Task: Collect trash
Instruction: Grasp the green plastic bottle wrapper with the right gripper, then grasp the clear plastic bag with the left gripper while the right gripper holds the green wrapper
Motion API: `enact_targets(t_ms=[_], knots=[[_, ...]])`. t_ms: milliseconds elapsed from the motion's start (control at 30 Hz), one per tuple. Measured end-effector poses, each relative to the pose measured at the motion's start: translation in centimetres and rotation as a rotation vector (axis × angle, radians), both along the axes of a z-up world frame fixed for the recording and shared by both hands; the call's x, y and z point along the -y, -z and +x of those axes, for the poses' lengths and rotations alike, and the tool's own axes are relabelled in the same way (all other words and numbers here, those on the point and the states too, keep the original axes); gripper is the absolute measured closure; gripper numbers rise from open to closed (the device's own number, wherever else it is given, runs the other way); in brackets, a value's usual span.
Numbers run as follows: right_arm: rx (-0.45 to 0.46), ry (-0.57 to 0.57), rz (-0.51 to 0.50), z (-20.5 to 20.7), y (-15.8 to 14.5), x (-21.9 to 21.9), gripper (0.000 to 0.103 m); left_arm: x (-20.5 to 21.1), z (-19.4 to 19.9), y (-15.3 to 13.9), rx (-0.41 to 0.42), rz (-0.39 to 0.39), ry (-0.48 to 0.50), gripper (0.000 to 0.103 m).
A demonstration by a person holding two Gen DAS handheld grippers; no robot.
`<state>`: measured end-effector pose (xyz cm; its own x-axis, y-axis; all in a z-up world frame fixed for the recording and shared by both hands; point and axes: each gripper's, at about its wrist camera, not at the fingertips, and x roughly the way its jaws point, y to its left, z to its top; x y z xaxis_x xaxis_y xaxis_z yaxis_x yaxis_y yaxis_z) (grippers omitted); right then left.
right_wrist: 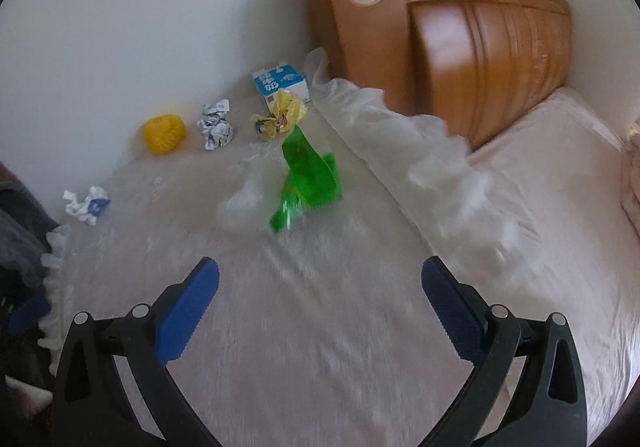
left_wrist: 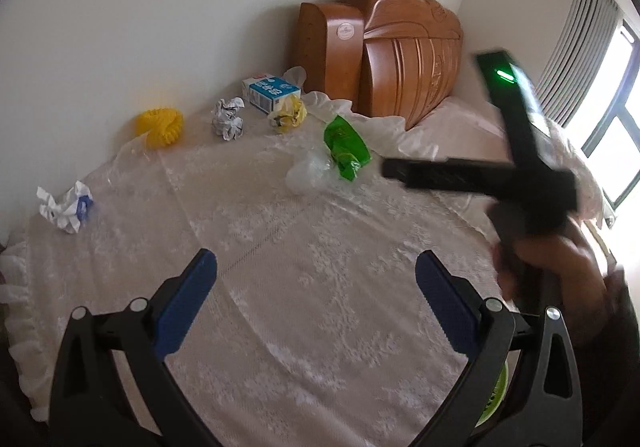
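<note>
Trash lies on a bed with a white lace cover [left_wrist: 304,287]. A green wrapper [left_wrist: 345,145] [right_wrist: 309,183] lies beside a clear plastic bag [left_wrist: 308,171] [right_wrist: 244,199]. Behind them are a yellow wrapper [left_wrist: 287,114] [right_wrist: 282,117], a blue and white carton [left_wrist: 270,91] [right_wrist: 282,83], a crumpled printed paper [left_wrist: 228,118] [right_wrist: 216,125], a yellow foam net [left_wrist: 160,126] [right_wrist: 165,134] and a white and blue paper ball [left_wrist: 66,207] [right_wrist: 87,205]. My left gripper [left_wrist: 316,271] is open and empty above the cover. My right gripper [right_wrist: 320,279] is open and empty, short of the green wrapper. Its body [left_wrist: 480,175] shows in the left wrist view.
A wooden headboard [left_wrist: 404,63] [right_wrist: 472,47] stands at the bed's far end against the white wall. A pink pillow [right_wrist: 560,175] lies to the right. A window with blinds [left_wrist: 600,95] is at the far right. A green round object [left_wrist: 496,395] shows under the left gripper's right finger.
</note>
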<state>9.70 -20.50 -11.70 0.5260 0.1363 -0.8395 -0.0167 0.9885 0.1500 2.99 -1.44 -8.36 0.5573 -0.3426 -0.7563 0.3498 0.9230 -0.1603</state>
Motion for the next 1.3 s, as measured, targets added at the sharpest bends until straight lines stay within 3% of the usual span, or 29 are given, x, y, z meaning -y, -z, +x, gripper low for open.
enact_targets(t_ms=[267, 367, 433, 500, 733, 933, 1033, 1200, 1300], knots=[[-0.076, -0.004, -0.013, 8.3, 3.5, -0.7, 0.003, 3.0, 4.4, 2.3, -0.004, 0.066, 0.057, 0.008], [-0.128, -0.019, -0.003, 10.0, 5.1, -0.6, 0.018, 4.4, 6.1, 3.2, -0.006, 0.088, 0.088, 0.008], [-0.144, -0.023, 0.017, 10.6, 5.7, -0.2, 0.040, 5.4, 7.2, 3.9, -0.005, 0.102, 0.108, 0.008], [-0.144, -0.017, 0.067, 10.4, 6.0, 0.5, 0.048, 5.9, 8.1, 4.3, -0.003, 0.118, 0.120, 0.008], [-0.085, 0.074, 0.200, 8.5, 4.6, 4.7, 0.049, 7.5, 12.1, 6.2, -0.004, 0.169, 0.147, 0.008], [-0.059, 0.136, 0.255, 6.4, 3.5, 7.4, 0.048, 8.9, 15.4, 8.3, -0.032, 0.201, 0.136, 0.010], [-0.054, 0.155, 0.258, 4.9, 3.0, 8.2, 0.048, 9.3, 16.6, 9.5, -0.071, 0.206, 0.128, 0.020], [-0.057, 0.174, 0.253, 2.6, 2.8, 8.7, 0.048, 9.3, 17.0, 10.7, -0.118, 0.182, 0.112, 0.054], [-0.057, 0.170, 0.250, 1.3, 2.6, 8.3, 0.048, 8.9, 16.5, 10.5, -0.119, 0.161, 0.107, 0.063]])
